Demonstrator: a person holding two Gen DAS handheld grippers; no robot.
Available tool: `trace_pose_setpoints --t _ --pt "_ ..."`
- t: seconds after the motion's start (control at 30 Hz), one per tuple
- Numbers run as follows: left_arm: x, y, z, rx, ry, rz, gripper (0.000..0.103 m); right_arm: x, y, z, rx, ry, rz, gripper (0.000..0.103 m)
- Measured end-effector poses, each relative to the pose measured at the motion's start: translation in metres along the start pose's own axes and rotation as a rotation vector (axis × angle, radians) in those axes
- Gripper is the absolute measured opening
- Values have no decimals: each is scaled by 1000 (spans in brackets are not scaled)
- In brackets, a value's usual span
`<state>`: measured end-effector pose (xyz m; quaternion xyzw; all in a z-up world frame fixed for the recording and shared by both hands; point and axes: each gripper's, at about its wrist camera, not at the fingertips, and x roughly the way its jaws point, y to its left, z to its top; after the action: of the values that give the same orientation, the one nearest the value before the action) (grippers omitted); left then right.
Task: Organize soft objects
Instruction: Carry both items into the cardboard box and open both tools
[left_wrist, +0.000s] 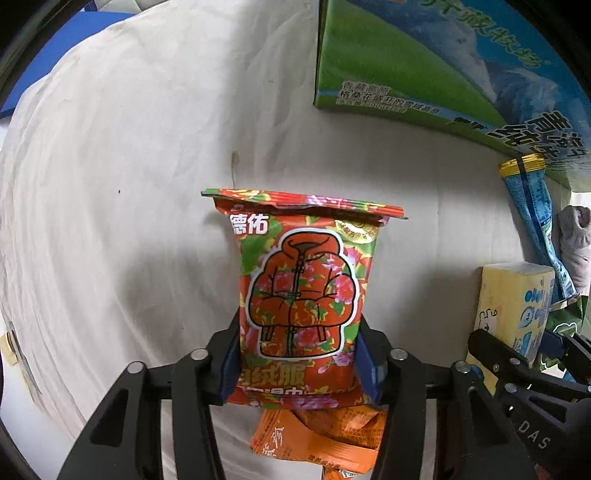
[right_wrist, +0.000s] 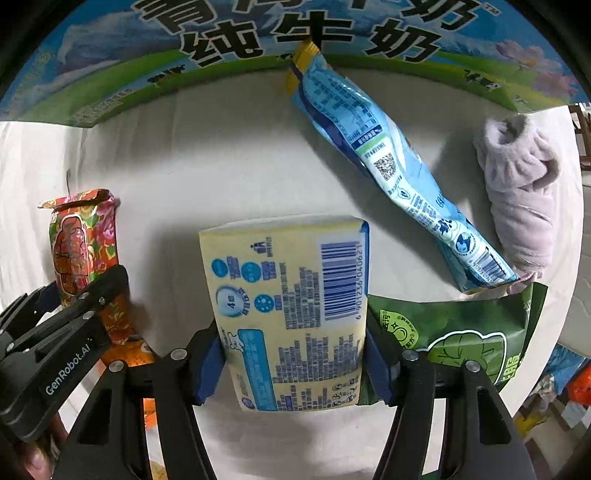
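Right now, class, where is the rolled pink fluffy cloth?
In the right wrist view, the pink fluffy cloth lies at the far right on the white sheet, right beside the long blue packet, above the green packet.

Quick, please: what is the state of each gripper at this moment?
Left gripper: closed on the red floral packet.
Right gripper: closed on the yellow tissue pack.
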<state>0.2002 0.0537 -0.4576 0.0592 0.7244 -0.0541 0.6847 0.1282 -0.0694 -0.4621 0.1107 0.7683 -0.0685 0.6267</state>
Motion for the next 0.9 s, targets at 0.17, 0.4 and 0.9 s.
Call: trace_pose_setpoints --t 0.17,0.4,0.9 --pt "-38 -9 -13 -17 -40 15 45 -9 -2 5 -6 -27 41 65" --pt "-101 -22 -55 -62 -169 -17 44 -62 -47 -16 -106 -107 120 65" --pt "-296 -58 22 32 -370 -222 45 -202 -138 -21 -138 -332 237 65"
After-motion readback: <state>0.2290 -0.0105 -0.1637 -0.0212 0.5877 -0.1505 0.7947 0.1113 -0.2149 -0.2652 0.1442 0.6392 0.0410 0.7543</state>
